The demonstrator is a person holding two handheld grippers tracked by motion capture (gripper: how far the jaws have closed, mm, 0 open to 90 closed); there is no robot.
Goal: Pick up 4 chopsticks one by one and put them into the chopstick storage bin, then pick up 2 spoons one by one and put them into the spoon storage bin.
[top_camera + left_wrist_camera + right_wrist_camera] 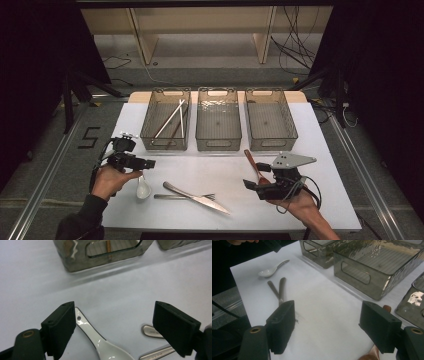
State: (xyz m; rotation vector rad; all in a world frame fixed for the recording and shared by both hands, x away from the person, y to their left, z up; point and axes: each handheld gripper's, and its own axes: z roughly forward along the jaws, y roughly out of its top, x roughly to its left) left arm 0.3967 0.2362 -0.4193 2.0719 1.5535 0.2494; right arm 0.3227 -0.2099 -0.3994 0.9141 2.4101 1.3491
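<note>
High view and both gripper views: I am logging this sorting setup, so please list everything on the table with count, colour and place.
Bins: three, clear smoky grey, in a row at the table's far side.
Chopsticks: a few, white and dark, in the left bin.
Soup spoon: one, white, on the table between the left gripper's jaws.
Knife: one, silver, near edge, crossing the fork.
Fork: one, silver, under the knife.
Wooden spoon: one, brown, by the right gripper.
Table: one, white.
Left gripper: black, open over the soup spoon.
Right gripper: black, open.
</note>
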